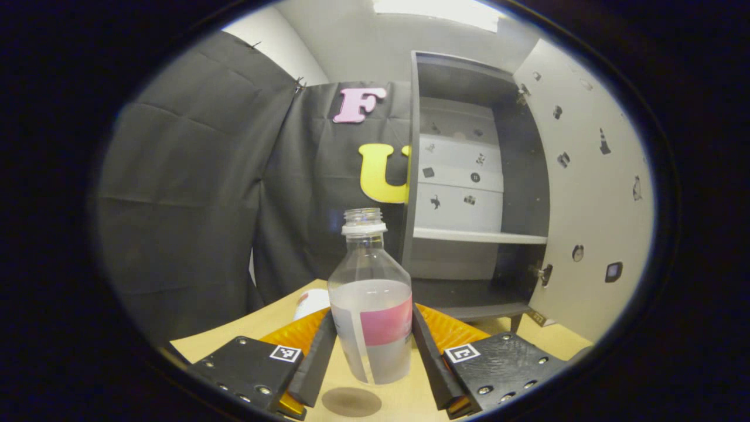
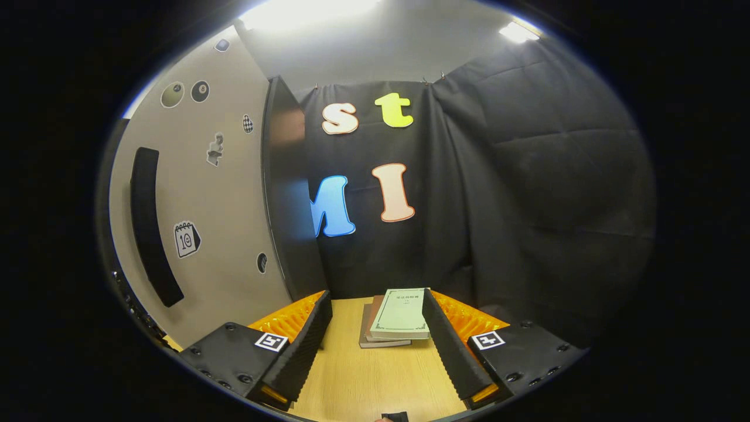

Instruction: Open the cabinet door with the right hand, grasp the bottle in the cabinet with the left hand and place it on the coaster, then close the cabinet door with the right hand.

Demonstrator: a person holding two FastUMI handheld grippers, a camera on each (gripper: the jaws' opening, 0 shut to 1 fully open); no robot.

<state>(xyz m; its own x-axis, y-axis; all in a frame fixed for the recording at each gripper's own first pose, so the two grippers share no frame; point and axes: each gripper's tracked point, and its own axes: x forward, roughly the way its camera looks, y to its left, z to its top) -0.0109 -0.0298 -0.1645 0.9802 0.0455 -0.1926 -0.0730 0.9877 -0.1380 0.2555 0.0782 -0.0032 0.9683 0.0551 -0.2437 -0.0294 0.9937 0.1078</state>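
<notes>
In the left gripper view a clear uncapped bottle with a pink label, about half full, stands upright between the fingers of my left gripper, which is shut on it. Its base hangs just over the wooden table. A dark round patch lies on the table under it; I cannot tell whether it is the coaster or a shadow. Behind it the grey cabinet is open, its door swung right. My right gripper is open with nothing between its fingers, beside the door and its black handle.
A white shelf crosses the cabinet's inside. A small white and red object lies behind my left finger. A stack of books rests on the table ahead of the right gripper. Black cloth walls close in the back.
</notes>
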